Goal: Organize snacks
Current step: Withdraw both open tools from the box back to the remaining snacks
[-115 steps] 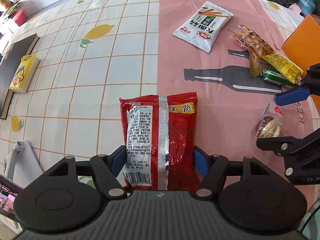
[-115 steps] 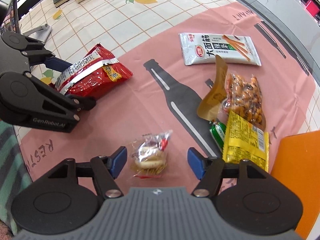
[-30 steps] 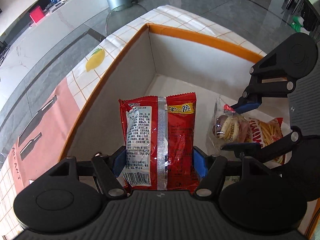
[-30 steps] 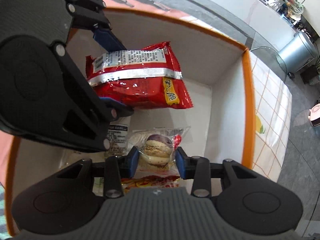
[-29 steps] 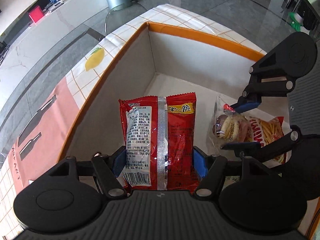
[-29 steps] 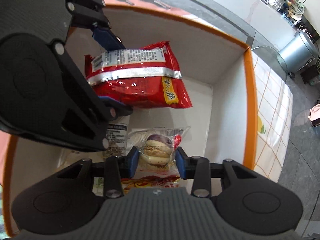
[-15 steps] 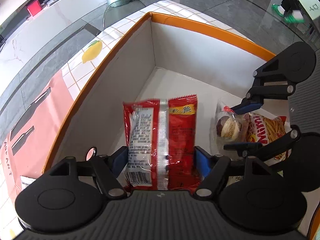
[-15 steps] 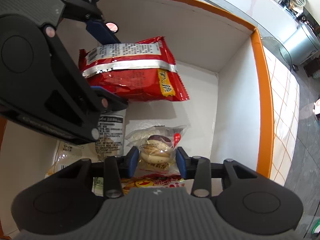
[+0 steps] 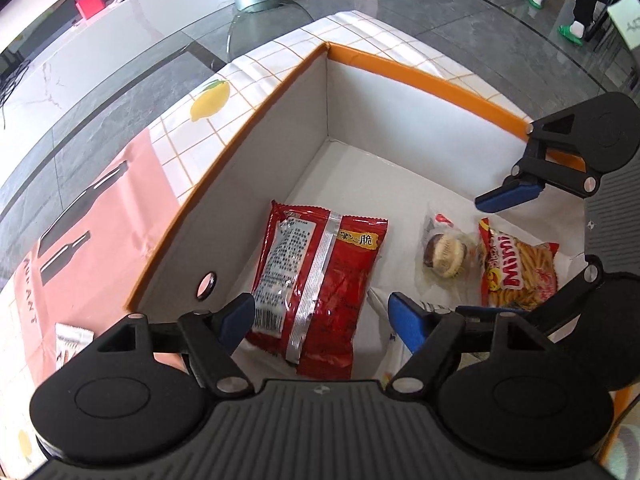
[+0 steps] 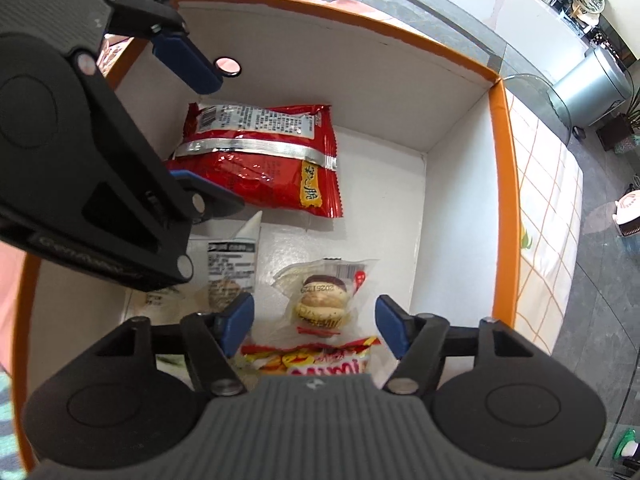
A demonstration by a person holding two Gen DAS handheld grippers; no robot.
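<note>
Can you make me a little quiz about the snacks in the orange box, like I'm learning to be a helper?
1. True or false: the red snack bag lies inside the orange box.
2. Which snack sits between the right gripper fingers without being squeezed?
A. a banana
B. the clear-wrapped sandwich biscuit
C. a juice bottle
3. Fill in: the left gripper has jaws that are ____.

Key
1. True. It rests on the box floor, and the left gripper's jaws, which have just been opening, no longer press it.
2. B. The right gripper's jaws have just been opening, and the biscuit lies loose beside the fries packet.
3. Open.
</note>
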